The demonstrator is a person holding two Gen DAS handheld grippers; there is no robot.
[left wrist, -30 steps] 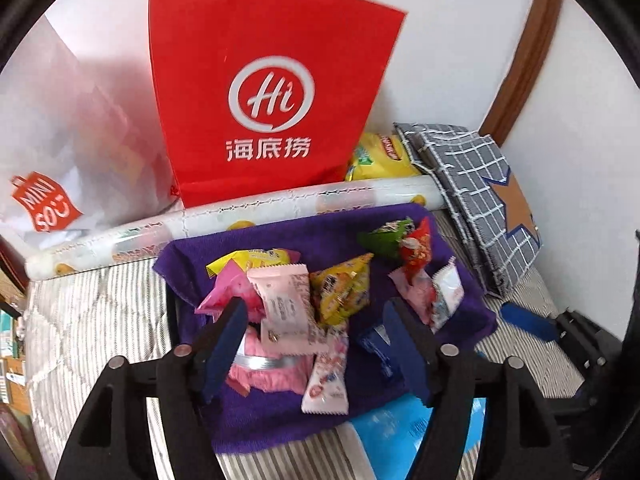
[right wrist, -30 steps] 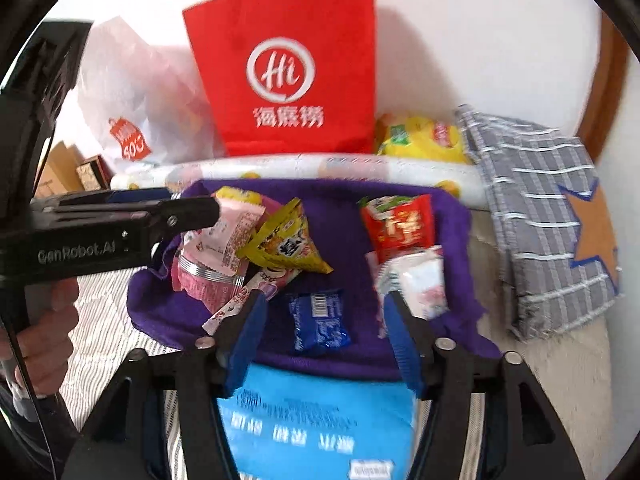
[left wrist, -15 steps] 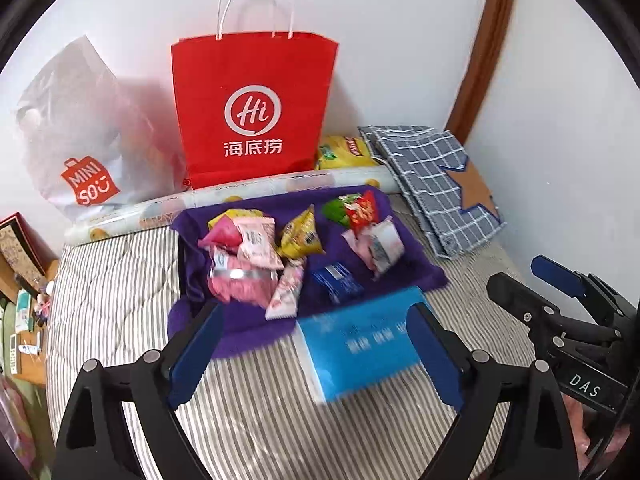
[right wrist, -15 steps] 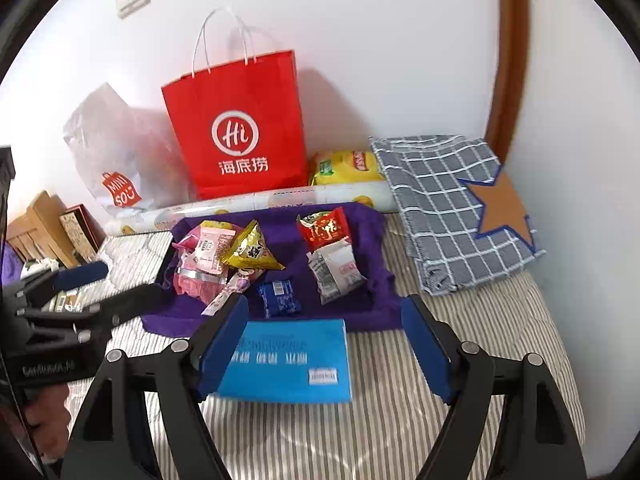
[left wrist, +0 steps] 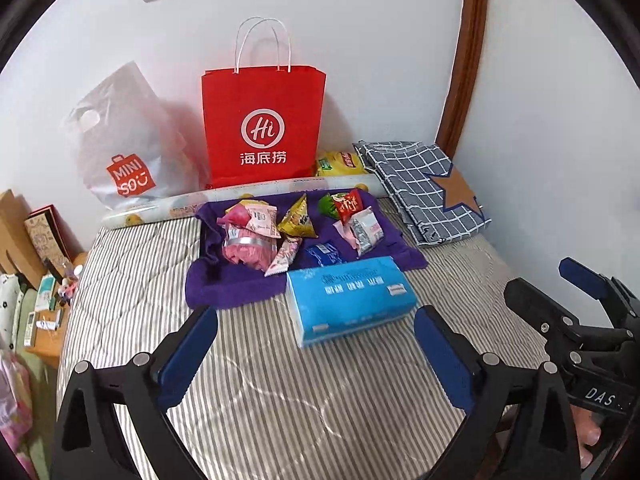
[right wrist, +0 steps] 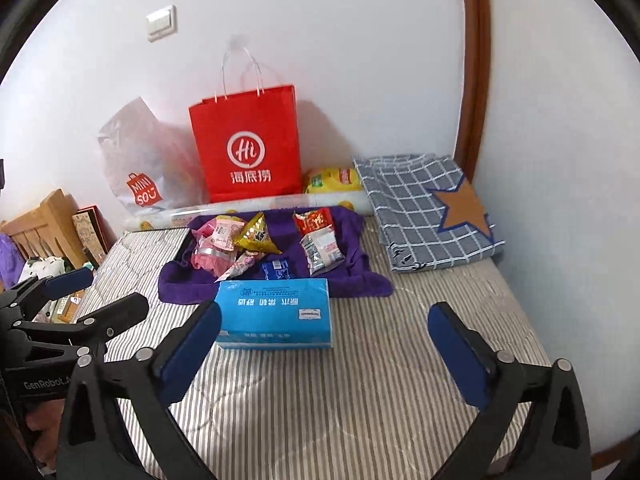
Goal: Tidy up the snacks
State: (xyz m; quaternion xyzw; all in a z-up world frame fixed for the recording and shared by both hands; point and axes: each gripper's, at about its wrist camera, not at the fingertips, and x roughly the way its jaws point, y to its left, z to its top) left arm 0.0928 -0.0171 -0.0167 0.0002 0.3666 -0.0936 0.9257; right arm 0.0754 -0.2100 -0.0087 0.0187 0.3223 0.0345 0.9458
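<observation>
Several snack packets lie on a purple towel (left wrist: 240,288) (right wrist: 360,280) on the striped bed: a pink bundle (left wrist: 248,250), a yellow triangular packet (left wrist: 298,222) (right wrist: 256,236), a red packet (left wrist: 349,206) (right wrist: 314,220) and a small blue packet (left wrist: 324,252). A blue tissue box (left wrist: 348,300) (right wrist: 276,312) lies in front of the towel. My left gripper (left wrist: 316,314) hangs over the bed short of the box, its jaws opening with nothing between them. My right gripper (right wrist: 325,310) is held back likewise, jaws opening and empty.
Against the wall stand a red paper bag (left wrist: 262,128) and a white plastic bag (left wrist: 128,140), with a wrapped roll (left wrist: 240,196) and a yellow chip bag (left wrist: 340,162) before them. A folded checked cloth (left wrist: 424,188) lies right. Bedside clutter (left wrist: 40,280) sits left.
Both grippers have drawn back and upward from the snack pile, and their jaws have spread wider. The tissue box and much more of the bed have come into view.
</observation>
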